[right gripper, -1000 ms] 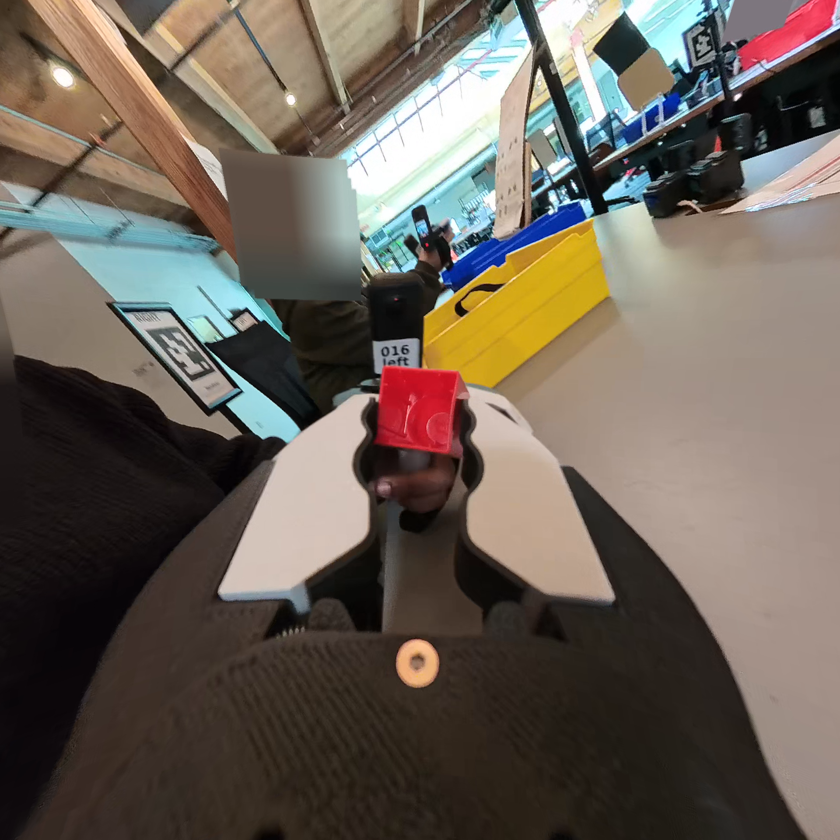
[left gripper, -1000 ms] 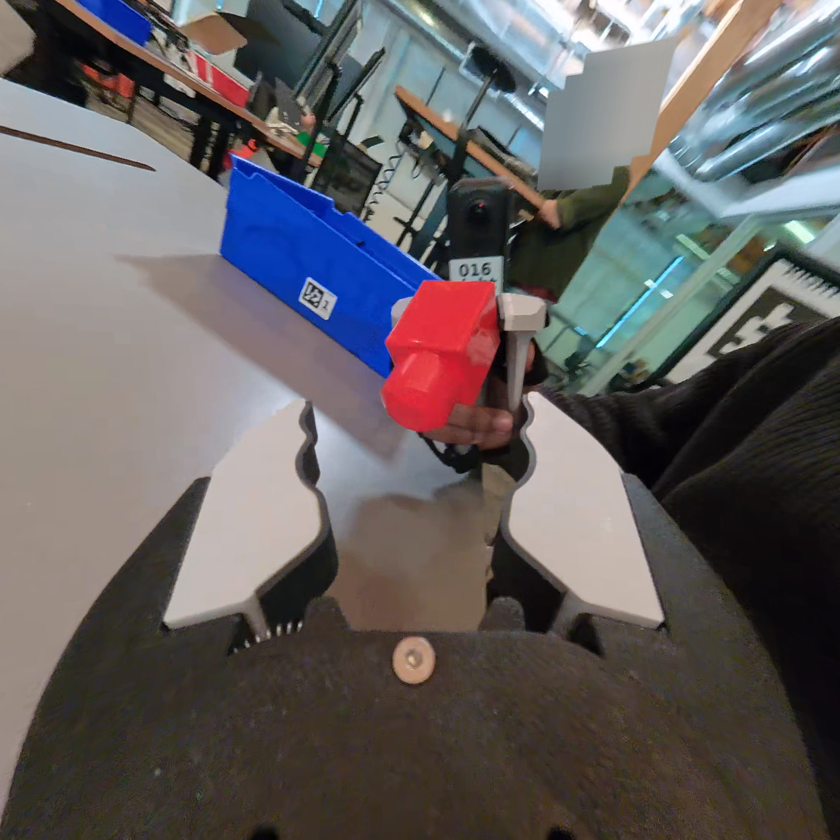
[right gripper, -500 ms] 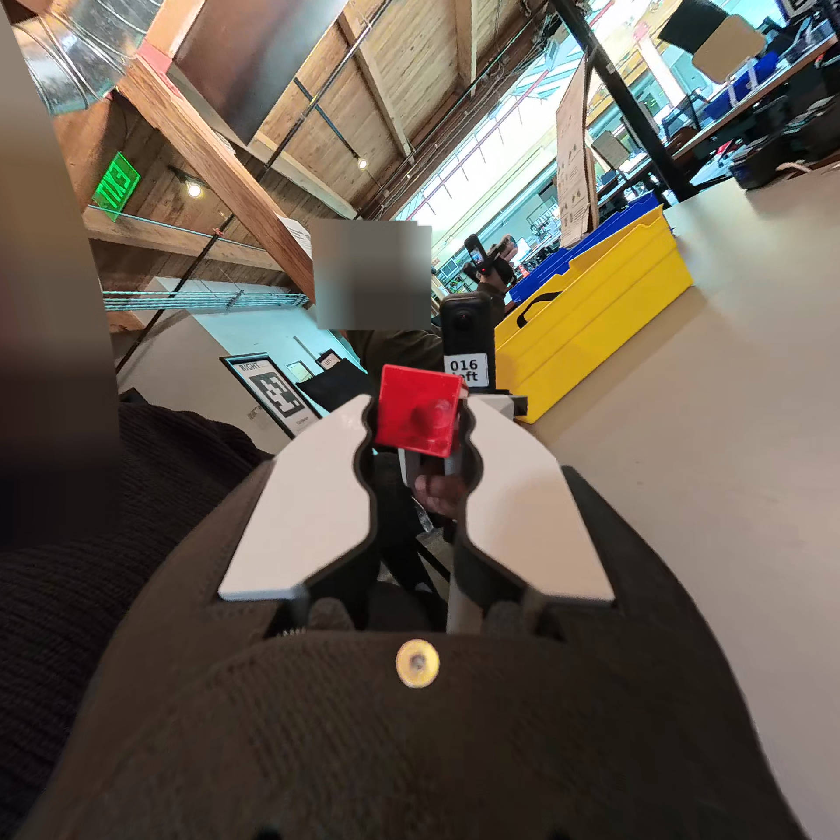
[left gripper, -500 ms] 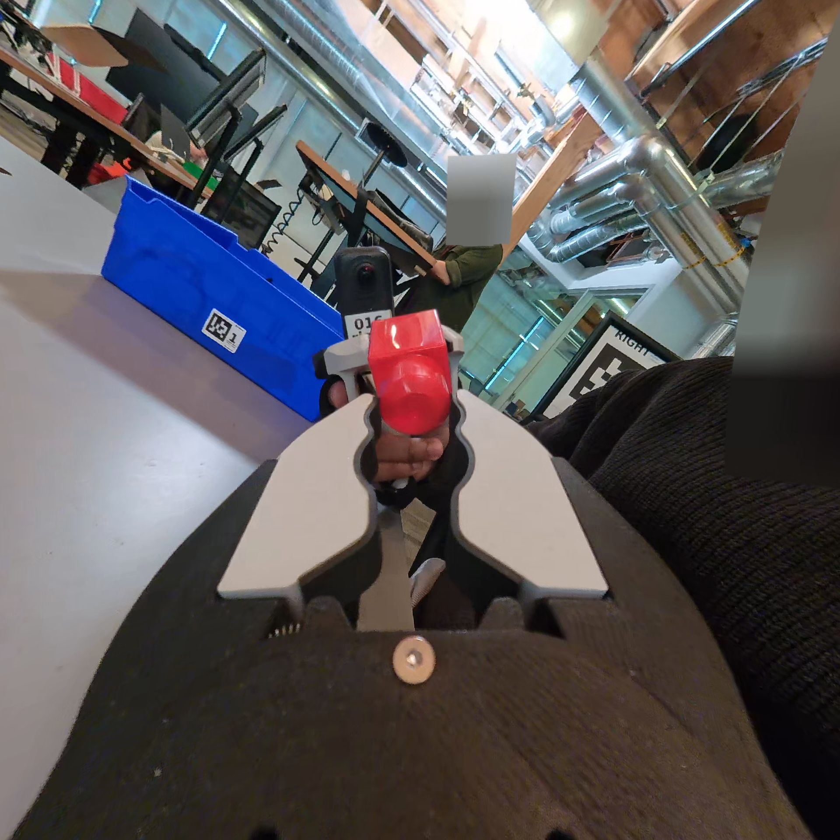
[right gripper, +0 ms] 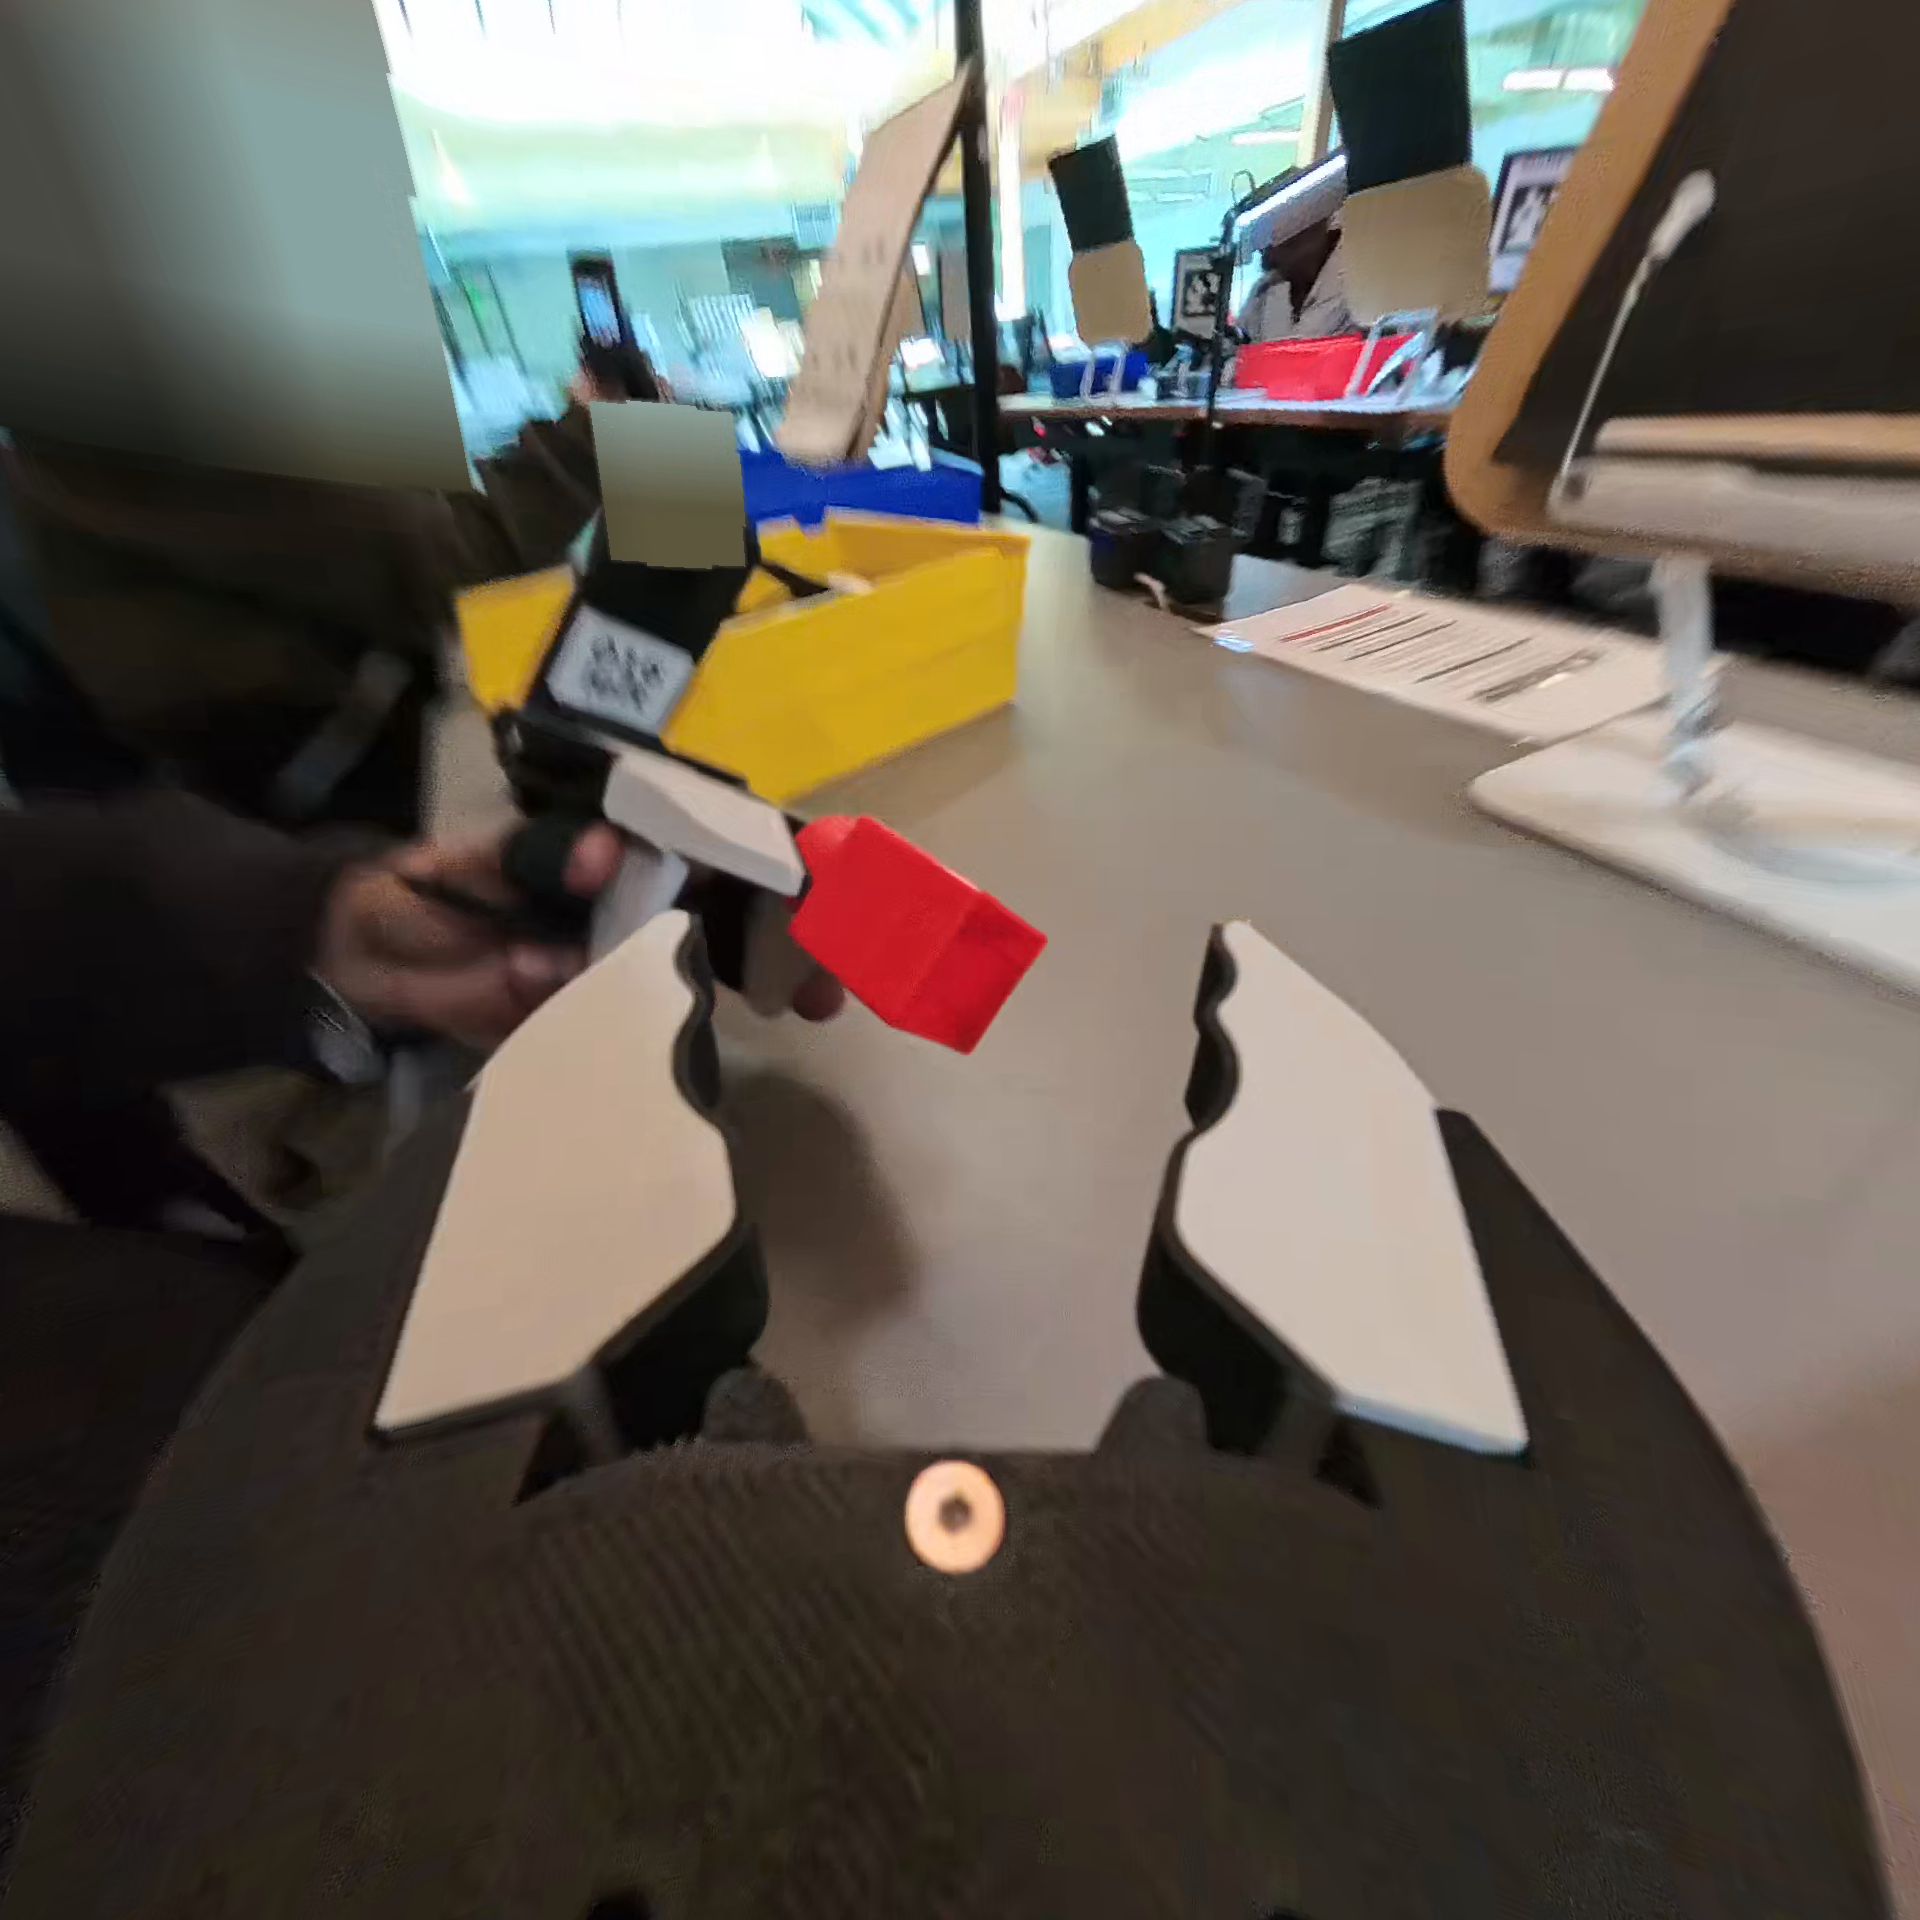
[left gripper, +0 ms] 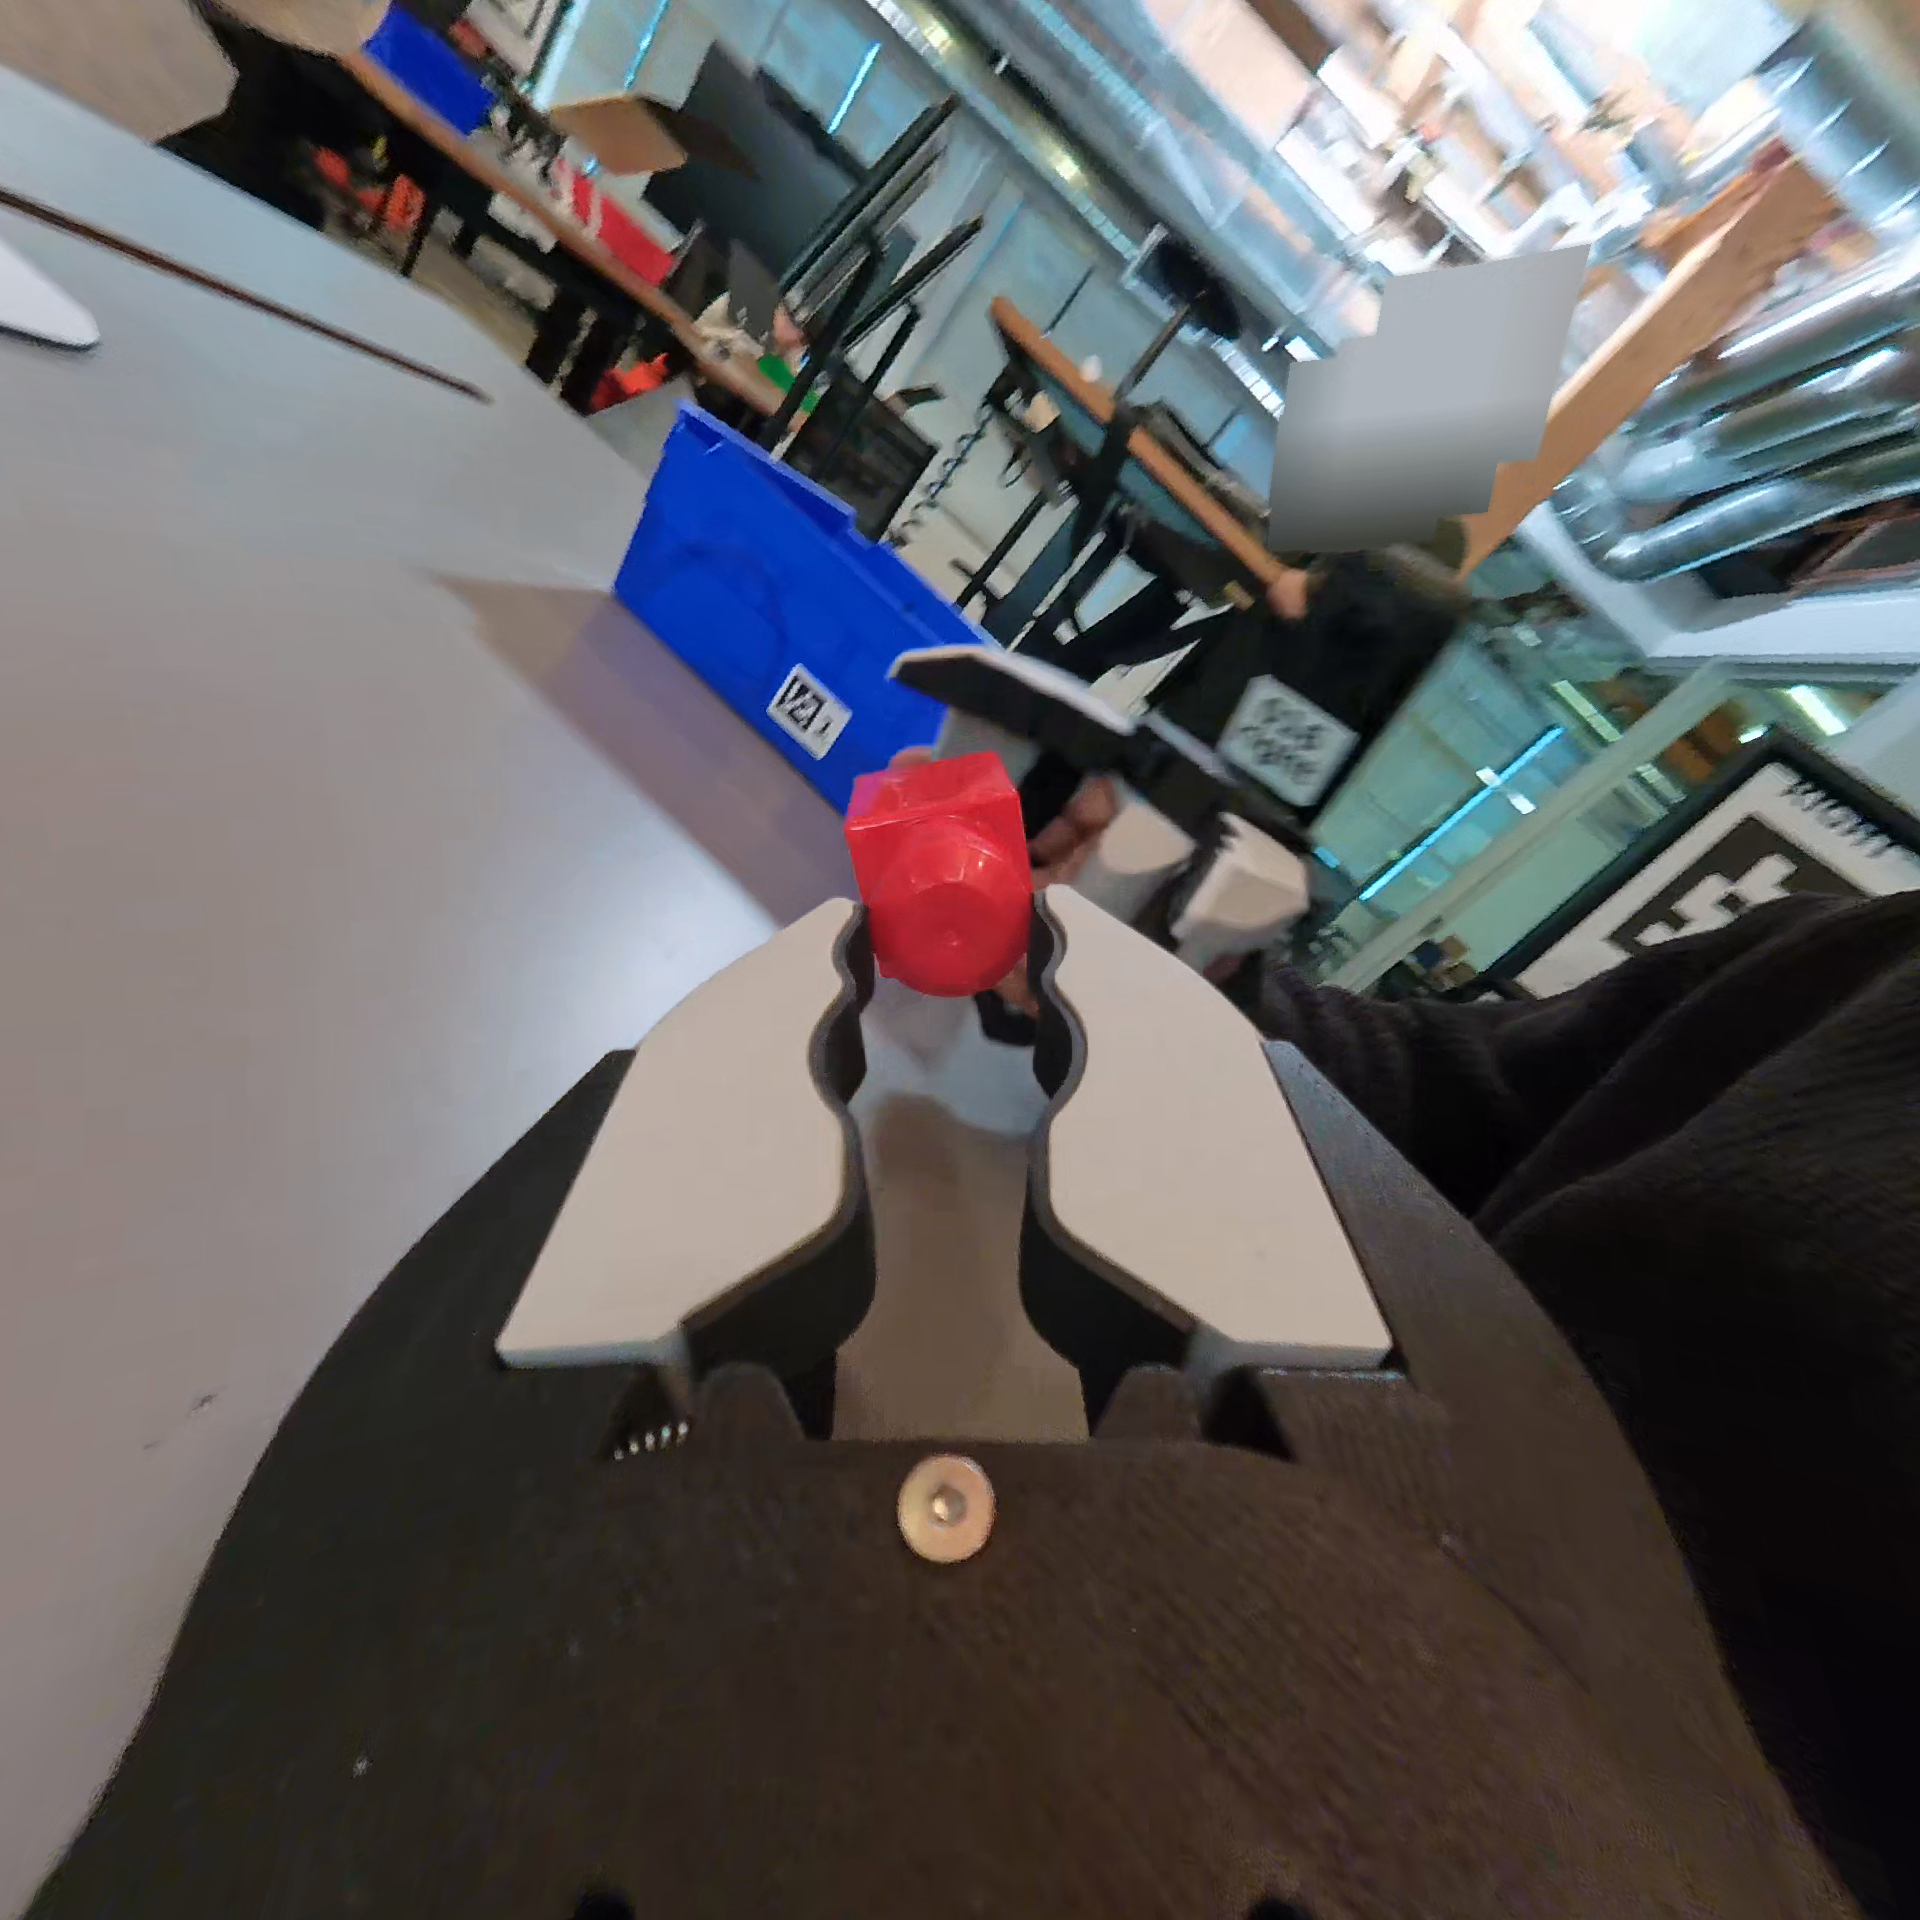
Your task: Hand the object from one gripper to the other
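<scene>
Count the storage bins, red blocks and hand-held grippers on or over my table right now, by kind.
Storage bins: 2, a blue bin and a yellow bin.
Red blocks: 1, the red block, clamped in the left hand-held gripper.
Hand-held grippers: 2, the left one and the right hand-held gripper, open and empty.
Total: 5.

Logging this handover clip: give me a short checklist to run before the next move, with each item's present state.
1. Left gripper shut on the red block: ok.
2. Right gripper open, fingers apart from the block: ok.
3. Block held off the table: ok.
4. Grip depth: not ok, only the block's narrow end sits between the left fingertips.
5. Grip firmness: cannot tell.
6. Blue bin and yellow bin away from the block: ok.
</scene>
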